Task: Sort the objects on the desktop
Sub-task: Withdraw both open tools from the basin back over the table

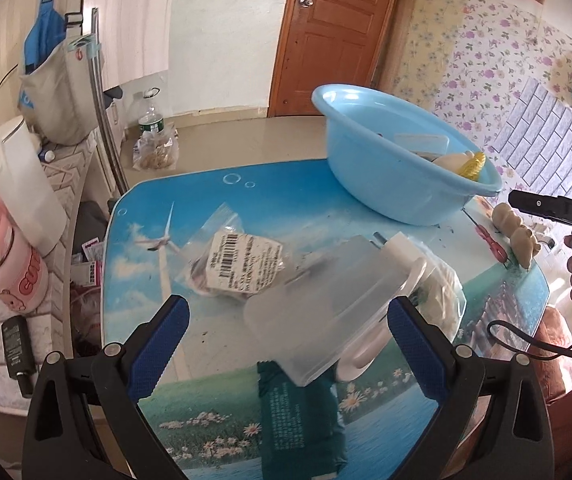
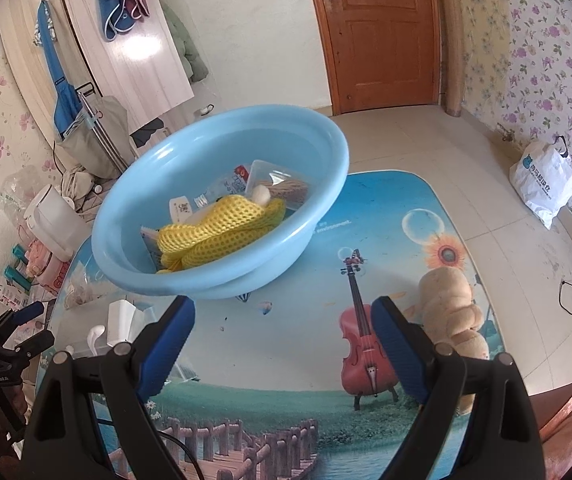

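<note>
Frosted translucent plastic box (image 1: 326, 312): light, stiff, slick; grab across its short sides. Left gripper (image 1: 286, 344) fingers spread around it, right gripper (image 2: 281, 344) fingers spread, empty.

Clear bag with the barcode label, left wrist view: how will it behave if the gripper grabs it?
The clear bag with the barcode label looks like thin crinkled film, so probably floppy and likely to sag around its contents. It seems light and may slide on the glossy printed tabletop if pushed. The smooth plastic could slip between the pads; gripping the bulge seems safer.
</note>
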Demonstrator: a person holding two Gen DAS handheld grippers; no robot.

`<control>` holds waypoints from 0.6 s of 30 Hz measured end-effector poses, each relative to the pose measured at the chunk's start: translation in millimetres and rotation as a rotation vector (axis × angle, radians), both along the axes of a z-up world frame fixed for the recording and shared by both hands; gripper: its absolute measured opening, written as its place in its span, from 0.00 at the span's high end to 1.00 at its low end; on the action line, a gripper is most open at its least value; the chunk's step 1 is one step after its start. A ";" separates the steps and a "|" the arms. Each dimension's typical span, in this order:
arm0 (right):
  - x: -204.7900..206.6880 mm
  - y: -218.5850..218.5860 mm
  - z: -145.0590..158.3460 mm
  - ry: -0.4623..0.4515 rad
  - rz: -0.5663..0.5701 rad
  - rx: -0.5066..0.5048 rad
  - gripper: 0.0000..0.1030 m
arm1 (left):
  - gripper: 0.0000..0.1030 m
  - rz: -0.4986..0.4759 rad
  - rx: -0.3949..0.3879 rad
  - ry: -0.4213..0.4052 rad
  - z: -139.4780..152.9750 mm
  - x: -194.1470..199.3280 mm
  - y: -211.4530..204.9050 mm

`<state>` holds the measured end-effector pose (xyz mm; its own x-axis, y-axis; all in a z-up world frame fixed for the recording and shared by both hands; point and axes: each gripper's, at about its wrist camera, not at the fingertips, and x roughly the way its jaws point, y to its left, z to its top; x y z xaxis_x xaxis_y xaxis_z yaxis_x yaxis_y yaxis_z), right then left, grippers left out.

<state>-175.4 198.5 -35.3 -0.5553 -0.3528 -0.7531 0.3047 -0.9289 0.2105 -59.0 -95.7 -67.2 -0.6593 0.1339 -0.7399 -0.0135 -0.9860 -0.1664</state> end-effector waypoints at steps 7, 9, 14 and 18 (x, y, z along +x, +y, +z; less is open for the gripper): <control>0.4 -2.3 -1.2 -0.002 -0.002 0.020 0.12 | 0.03 0.003 -0.004 -0.004 -4.2 1.2 -4.3; 1.0 -1.9 -0.5 0.003 -0.004 0.031 0.12 | 0.03 0.007 -0.004 -0.001 -4.4 2.3 -5.8; 1.7 4.7 1.3 0.023 -0.024 0.053 0.12 | 0.03 0.037 0.006 -0.013 -8.3 2.2 -16.4; 0.3 16.4 -0.6 0.022 -0.054 0.061 0.12 | 0.03 0.044 0.006 -0.017 -9.0 1.0 -20.2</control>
<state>-175.0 214.9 -36.0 -0.5891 -0.2752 -0.7597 0.2574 -0.9551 0.1464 -58.0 -115.9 -76.3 -0.6523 0.1094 -0.7500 0.0330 -0.9845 -0.1723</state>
